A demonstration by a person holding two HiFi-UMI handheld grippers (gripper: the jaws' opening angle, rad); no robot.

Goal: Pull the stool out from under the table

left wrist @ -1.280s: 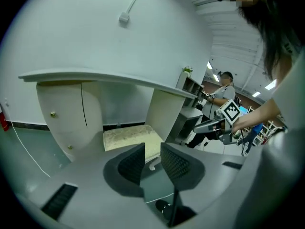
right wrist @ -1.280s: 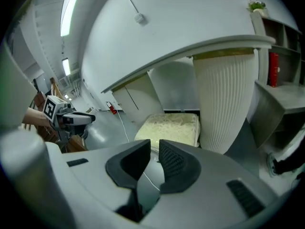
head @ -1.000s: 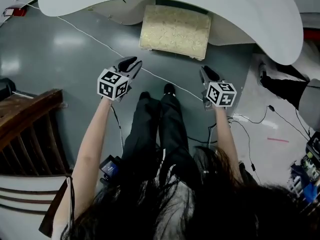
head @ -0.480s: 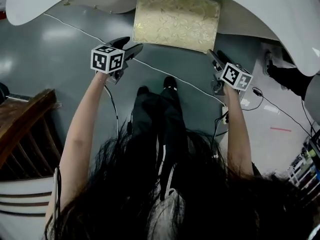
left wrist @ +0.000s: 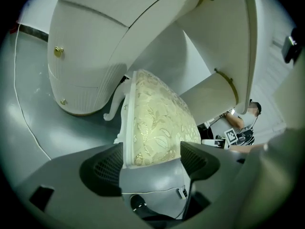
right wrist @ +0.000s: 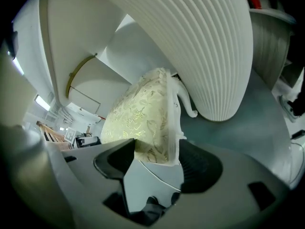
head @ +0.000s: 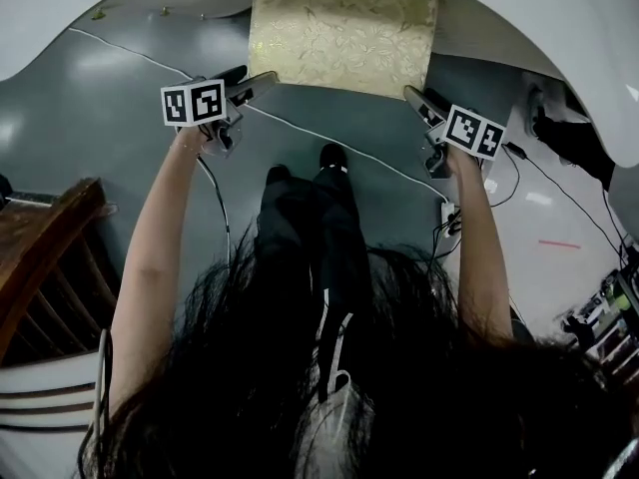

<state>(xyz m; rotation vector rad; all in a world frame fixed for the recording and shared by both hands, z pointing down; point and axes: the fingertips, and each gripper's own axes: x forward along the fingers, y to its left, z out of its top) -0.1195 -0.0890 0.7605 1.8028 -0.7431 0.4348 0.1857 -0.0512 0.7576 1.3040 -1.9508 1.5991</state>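
Starting at the left hand-held gripper (left wrist: 150, 165): opening, jaws spread wide, straddling the near-left corner of the stool (head: 344, 28) without pinching it. Shows the white frame rail just beside one pad and the cushion edge apart from the other. Mirroring this at the right hand-held gripper (right wrist: 157, 163): opening too, wide, with the near-right corner between the jaws and no clear pressure from either pad.

Looking outward in the head view: puts the stool at 12 o'clock from both, long axis running 9 to 3, near long edge facing 6. Places each at its own corner, neither nearer than the other. Leaves the far part of the seat tucked beneath the white counter (head: 559, 38) at 12, so not yet pulled clear. Suggests, as a judgement, closing on both corners and drawing straight toward 6, level and together, to keep the long axis from swinging. Calls for care with the white cable (head: 384, 176) lying across the grey floor (head: 130, 118) between stool and shoes (head: 334, 155), a possible snag for the legs.

Turning to the stool itself: rectangular, padded in pale gold fabric with a raised leaf pattern, set in a white-painted frame, with a curled white leg (left wrist: 112, 112) at the outer corner. Looks rigid, probably better slid along the floor than lifted.
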